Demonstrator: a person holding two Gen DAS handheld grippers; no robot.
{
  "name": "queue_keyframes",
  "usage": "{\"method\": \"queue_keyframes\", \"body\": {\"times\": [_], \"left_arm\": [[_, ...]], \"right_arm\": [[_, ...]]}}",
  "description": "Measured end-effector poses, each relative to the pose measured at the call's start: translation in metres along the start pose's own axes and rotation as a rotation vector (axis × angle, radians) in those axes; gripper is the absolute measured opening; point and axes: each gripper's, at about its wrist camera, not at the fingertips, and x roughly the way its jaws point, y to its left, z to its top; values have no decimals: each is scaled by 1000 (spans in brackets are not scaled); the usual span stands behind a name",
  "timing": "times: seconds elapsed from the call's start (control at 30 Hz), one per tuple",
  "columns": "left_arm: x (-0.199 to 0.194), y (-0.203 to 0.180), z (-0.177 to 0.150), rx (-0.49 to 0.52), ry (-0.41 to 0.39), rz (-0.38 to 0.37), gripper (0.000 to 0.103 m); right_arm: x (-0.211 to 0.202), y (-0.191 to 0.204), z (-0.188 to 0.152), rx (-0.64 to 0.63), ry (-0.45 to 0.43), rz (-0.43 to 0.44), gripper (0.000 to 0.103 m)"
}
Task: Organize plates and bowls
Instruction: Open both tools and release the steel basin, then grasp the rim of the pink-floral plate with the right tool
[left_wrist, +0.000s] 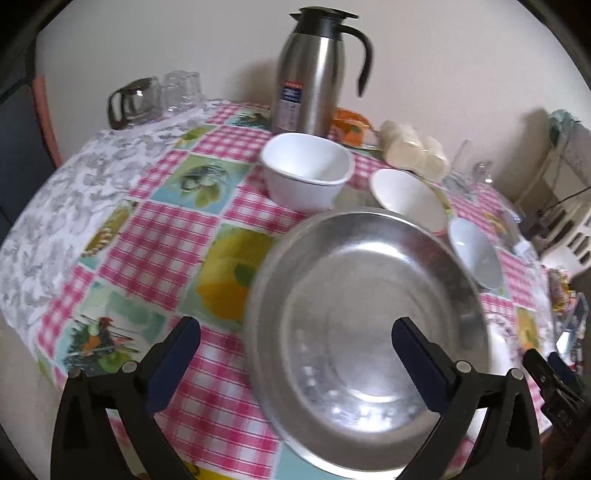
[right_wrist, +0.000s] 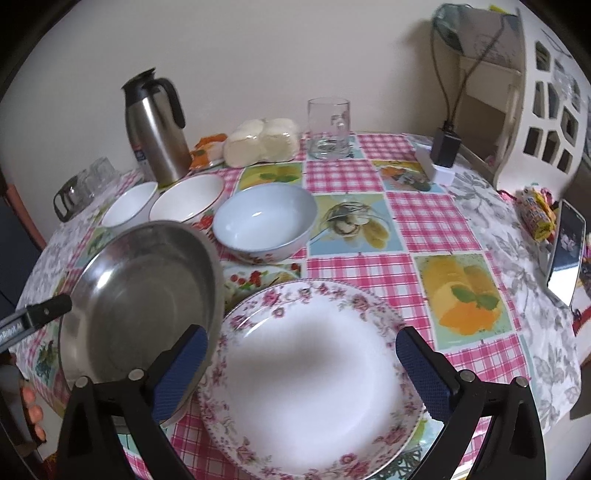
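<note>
**Steel plate tilted by floral plate, neither claw clamped**

Left gripper (left_wrist: 295, 343) fingers apart, straddling the steel plate (left_wrist: 365, 332); its rim looks tilted up, support unclear. Right gripper (right_wrist: 301, 354) fingers apart over the floral plate (right_wrist: 314, 373) at the table's (right_wrist: 436, 218) near edge. Three bowls (right_wrist: 264, 221) sit behind. Judgement: lower steel plate level onto floral plate, centred.

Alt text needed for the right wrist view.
Open right gripper hovers over a white floral-rimmed plate on a checkered tablecloth; a tilted round steel plate sits left, three white bowls behind.
</note>
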Motion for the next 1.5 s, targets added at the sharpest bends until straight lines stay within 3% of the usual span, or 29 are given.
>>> {"method": "queue_keyframes", "body": {"times": [0.07, 0.2, 0.3, 0.37, 0.6, 0.67, 0.77, 0.97, 1.07, 1.2, 1.33, 1.4, 1.5], "left_arm": [[-3, -7, -2, 9, 1, -28, 103], [-14, -33, -9, 101, -42, 17, 103], [-14, -47, -15, 132, -32, -1, 103], [-13, -56, -19, 144, -12, -29, 103], [-12, -87, -31, 220, 16, -83, 101], [-10, -96, -35, 258, 25, -84, 98], [-10, -109, -41, 306, 45, -85, 92], [-7, -134, -43, 362, 102, -109, 92], [-8, -147, -42, 379, 123, -124, 92], [-13, -177, -41, 419, 140, -175, 91], [-7, -215, -44, 485, 162, -183, 90], [1, -231, -46, 495, 187, -191, 82], [17, -249, -55, 524, 231, -183, 77]], "right_arm": [[-1, -14, 2, 44, -6, -18, 103], [4, -50, 0, 144, 28, -80, 103], [14, -83, -8, 254, 80, -84, 99], [19, -102, -13, 321, 109, -67, 86], [35, -125, -27, 381, 183, -18, 65], [38, -120, -26, 358, 190, 9, 46], [42, -114, -28, 317, 217, 9, 29], [45, -115, -27, 306, 218, -16, 17], [42, -121, -27, 305, 200, -87, 16], [40, -143, -30, 404, 193, -65, 16], [35, -156, -30, 442, 182, -111, 16], [34, -164, -31, 474, 178, -105, 16], [32, -172, -33, 506, 174, -88, 16]]}}
